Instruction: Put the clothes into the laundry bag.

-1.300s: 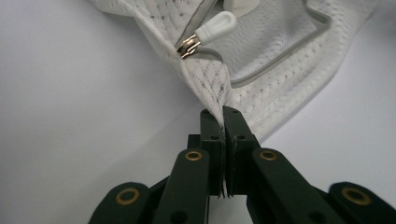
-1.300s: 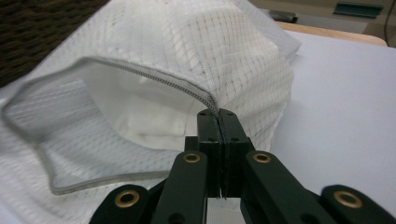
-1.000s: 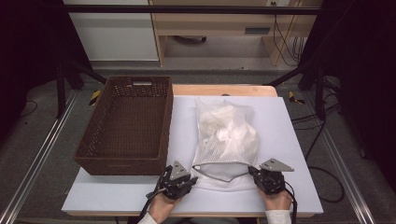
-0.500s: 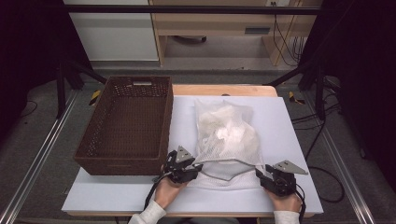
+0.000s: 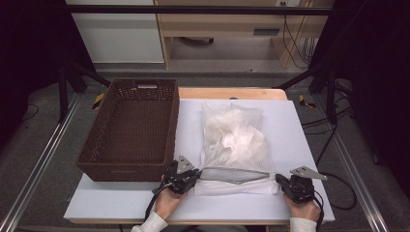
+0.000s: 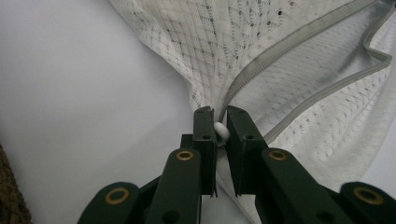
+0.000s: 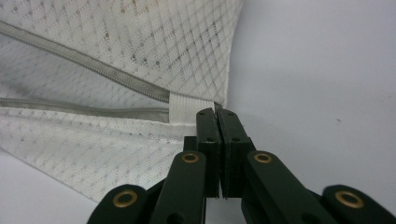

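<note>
We see a white mesh bag (image 5: 234, 145) lying on the white surface (image 5: 309, 140), right of its middle, with its zippered mouth toward the near edge. The zipper (image 5: 232, 173) stands open along that near end, the 2 grey tracks spread apart. White cloth fills the bag.

The left tongs (image 5: 196, 175) sit at the bag's near left corner. In the left gripper view the left tongs (image 6: 221, 122) have just been closing, and a small white zipper pull (image 6: 221, 133) sits pinched between the jaws, right where the 2 tracks meet.

The right tongs (image 5: 279, 179) sit at the bag's near right corner, close to the near right corner of the surface. In the right gripper view the right tongs (image 7: 216, 112) are clenched, jaws pressed together on the edge of the mesh just beside the white fabric tab (image 7: 186, 111) that ends the zipper.

A brown woven basket (image 5: 130, 130) stands along the left edge of the surface, just beside the bag.
</note>
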The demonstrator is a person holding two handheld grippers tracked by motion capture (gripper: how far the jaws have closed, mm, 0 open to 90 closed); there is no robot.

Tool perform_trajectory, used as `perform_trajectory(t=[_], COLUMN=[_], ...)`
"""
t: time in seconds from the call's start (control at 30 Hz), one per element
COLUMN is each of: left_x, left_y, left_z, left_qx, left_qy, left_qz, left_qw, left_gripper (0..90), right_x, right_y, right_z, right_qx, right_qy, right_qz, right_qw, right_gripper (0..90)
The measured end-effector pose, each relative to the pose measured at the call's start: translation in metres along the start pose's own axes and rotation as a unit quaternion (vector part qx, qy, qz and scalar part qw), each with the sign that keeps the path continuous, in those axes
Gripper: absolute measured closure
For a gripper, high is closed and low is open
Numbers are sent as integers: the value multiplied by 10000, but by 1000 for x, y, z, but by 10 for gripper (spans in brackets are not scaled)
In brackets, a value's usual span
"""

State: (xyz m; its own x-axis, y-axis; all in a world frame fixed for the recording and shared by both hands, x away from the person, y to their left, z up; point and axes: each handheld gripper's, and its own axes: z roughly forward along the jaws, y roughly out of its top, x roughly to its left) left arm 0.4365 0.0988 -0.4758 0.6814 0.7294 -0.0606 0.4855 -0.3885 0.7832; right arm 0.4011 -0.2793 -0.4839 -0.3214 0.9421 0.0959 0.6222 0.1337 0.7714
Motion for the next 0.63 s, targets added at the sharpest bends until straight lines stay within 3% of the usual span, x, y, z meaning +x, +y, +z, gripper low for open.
perform_trajectory(t=[0.07, 0.17, 0.27, 0.47, 0.63], left_x=[-1, -5, -9, -14, -9], left_y=[1, 4, 7, 3, -5], left_z=[-2, -11, -25, -42, -51], left_qx=[-127, -395, -661, -714, -567], left_qy=[-54, -44, -55, -148, -211], left_qz=[3, 153, 247, 406, 511], left_qw=[9999, 9991, 9975, 9965, 9969], left_gripper=[805, 712, 560, 423, 363], right_x=[1, 2, 1, 0, -1], right_y=[1, 4, 9, 22, 25], right_z=[2, 1, -4, -8, -9], right_qx=[26, -167, -678, -1046, -1049], right_qy=[100, 243, 293, 279, 264], right_qz=[-11, -4, -90, -68, -107], right_qw=[9999, 9996, 9972, 9941, 9941], right_gripper=[864, 691, 510, 312, 237])
